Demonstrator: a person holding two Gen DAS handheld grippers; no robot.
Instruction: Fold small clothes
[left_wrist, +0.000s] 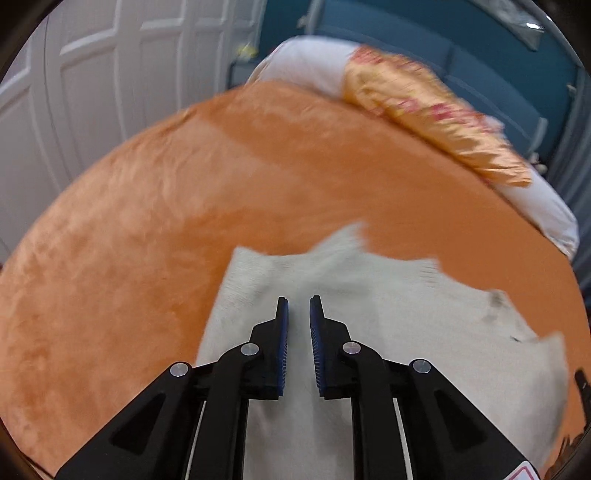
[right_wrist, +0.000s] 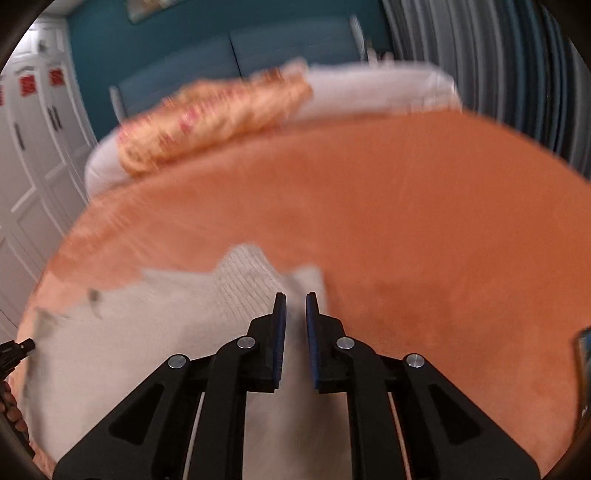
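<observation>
Left wrist view: the left gripper (left_wrist: 299, 308) hangs over a pale grey-white garment (left_wrist: 388, 332) spread on an orange bedcover (left_wrist: 129, 240). Its jaws stand slightly apart with a narrow gap between the blue pads, and nothing is pinched between them — cloth shows through the gap, lying below. The garment runs from beneath the fingers forward to just past the tips and far out to the right of the jaws, with ribbed edges at its far corners and a small dark mark off to the right. Beyond the tips, well past the garment, a white pillow (left_wrist: 306, 62) with a gold and red patterned cloth (left_wrist: 424, 110) over it lies at the bed's far edge.

Right wrist view: the right gripper (right_wrist: 295, 306) also hovers with its jaws a little spread, holding nothing. Here the garment (right_wrist: 129, 332) lies under the fingers and to the left of them; a ribbed band sits just ahead of the left fingertip — the right side of the jaws looks onto bare bedcover (right_wrist: 424, 240). The picture is blurred, so finer folds cannot be told.
</observation>
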